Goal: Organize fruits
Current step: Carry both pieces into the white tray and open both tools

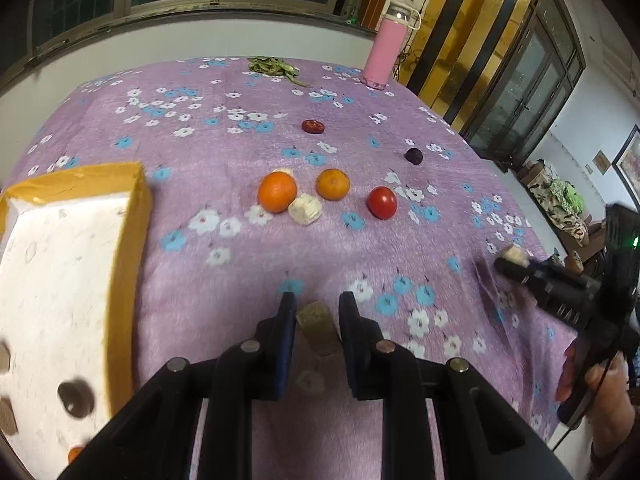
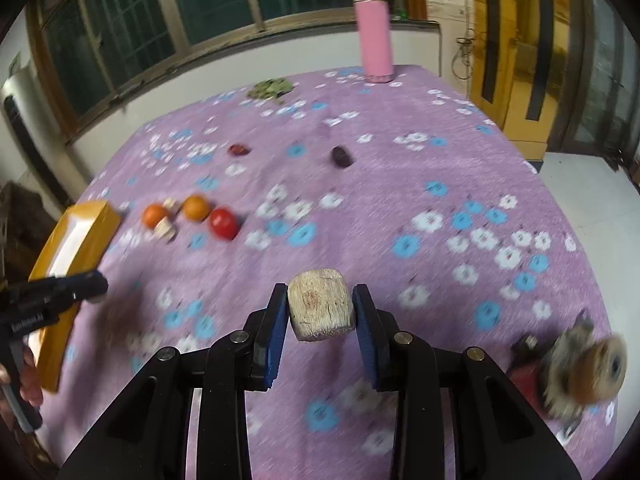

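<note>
Fruits: two pieces are off the cloth now, one in each set of tongs. Left gripper [image 1: 318, 308] is closed narrow on a small tan-brown rectangular block [image 1: 319, 330], gripped across its short sides, long axis running along the fingers and tilted slightly. Right gripper [image 2: 321, 300] is clamped on a pale, cream-coloured barrel-shaped chunk [image 2: 321, 305] with a cracked, fibrous face; pads press its two flanks, and it stands clear above the purple flowered tablecloth [image 2: 400, 184].

Key relation: the white foam tray with yellow taped rim [image 1: 138, 216] lies to the left of both grippers. From the left wrist view it is just beside the left gripper, with a few dark and brown pieces already in it (identity too blurred to tell). In the right wrist view the same tray sits well apart, at far left, with the left gripper between. Judgement: left hand is nearer and probably drops first; right must cross leftward.

Still on the cloth: two round orange citrus fruits [image 1: 277, 192], a red tomato-like fruit [image 1: 382, 202], a pale cut chunk [image 1: 305, 208], a dark red fruit [image 1: 313, 126], a dark purple fruit [image 1: 413, 156].
</note>
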Demonstrator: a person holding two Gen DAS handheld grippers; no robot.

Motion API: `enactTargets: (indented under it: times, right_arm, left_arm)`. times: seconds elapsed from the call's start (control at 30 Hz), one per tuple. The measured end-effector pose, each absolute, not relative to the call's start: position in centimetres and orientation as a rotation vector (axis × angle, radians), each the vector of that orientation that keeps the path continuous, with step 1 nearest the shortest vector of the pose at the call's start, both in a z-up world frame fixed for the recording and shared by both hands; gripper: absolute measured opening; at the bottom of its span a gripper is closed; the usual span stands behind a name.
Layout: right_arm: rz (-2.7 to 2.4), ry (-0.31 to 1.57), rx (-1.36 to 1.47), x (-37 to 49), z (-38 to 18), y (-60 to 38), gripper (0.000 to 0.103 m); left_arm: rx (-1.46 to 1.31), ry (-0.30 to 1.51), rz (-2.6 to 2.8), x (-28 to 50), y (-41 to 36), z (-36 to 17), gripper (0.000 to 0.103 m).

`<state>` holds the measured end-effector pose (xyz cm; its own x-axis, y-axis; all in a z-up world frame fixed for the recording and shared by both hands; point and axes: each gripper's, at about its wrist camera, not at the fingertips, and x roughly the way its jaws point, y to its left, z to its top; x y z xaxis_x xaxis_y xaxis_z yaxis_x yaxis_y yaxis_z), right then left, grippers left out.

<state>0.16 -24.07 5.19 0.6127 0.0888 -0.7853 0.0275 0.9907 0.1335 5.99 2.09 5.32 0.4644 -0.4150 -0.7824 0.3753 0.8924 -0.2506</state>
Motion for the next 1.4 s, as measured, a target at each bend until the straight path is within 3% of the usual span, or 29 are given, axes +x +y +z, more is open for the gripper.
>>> enactTargets:
  times: [0.23, 0.8, 1.4]
  right_arm:
    - [0.137, 0.96, 0.114, -0.7, 4.0, -17.8, 0.031]
    - [0.445, 0.896, -0.02, 3.5, 7.6, 0.9, 0.031]
    - [0.527, 1.015, -0.076, 8.1, 3.3, 11.5, 0.031]
  left_arm:
    - [-0.081, 0.949, -0.438, 4.8, 6.4, 6.5, 0.024]
    - [-0.146, 0.89, -0.223, 4.7, 20.8, 8.0, 0.024]
    - [-0.127, 0.994, -0.124, 10.5, 27.7, 3.5, 0.024]
